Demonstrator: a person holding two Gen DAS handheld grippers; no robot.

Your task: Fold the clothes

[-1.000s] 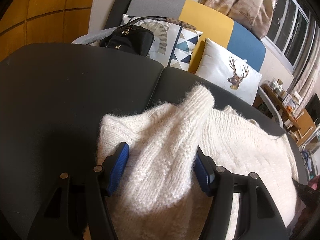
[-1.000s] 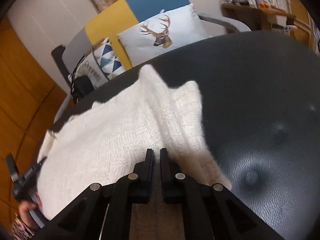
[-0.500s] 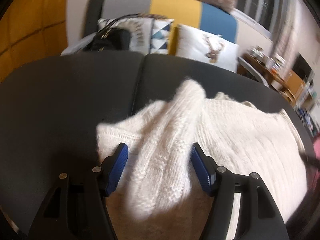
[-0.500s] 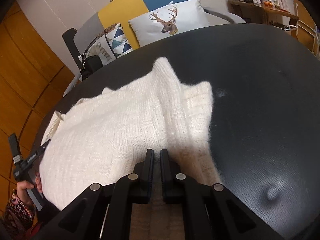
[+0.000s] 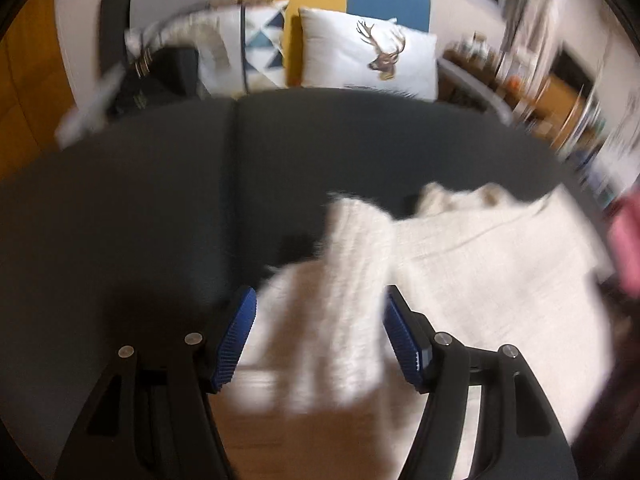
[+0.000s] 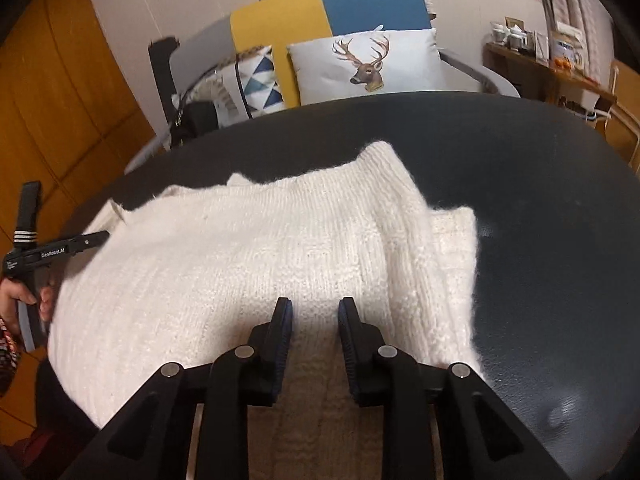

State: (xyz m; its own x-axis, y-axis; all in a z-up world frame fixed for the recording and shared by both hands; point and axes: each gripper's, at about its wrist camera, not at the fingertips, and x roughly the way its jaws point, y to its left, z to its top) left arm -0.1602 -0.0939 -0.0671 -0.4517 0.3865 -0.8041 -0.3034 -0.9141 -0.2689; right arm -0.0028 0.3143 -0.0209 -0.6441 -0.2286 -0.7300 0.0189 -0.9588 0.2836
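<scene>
On the dark padded surface (image 6: 540, 184) lies a fluffy white knitted sweater (image 6: 248, 264), partly folded, one sleeve laid lengthwise over its body. At its left edge the left gripper (image 5: 318, 330) has just been closing; a sleeve fold sits between its blue-padded jaws, but the blurred left wrist view does not show whether the pads press it. Toward the right side, the right gripper (image 6: 314, 328) has just been opening, its jaws narrowly apart over the knit, apparently letting go. I judge a sleeve fold has just been laid down; next comes gathering the hem edge and bringing it over evenly. Nearest the cameras, the sweater's hem is cut off behind the fingers. Behind stand a white cushion printed with a stag's head (image 6: 366, 66) and cluttered shelves too smeared to read.
</scene>
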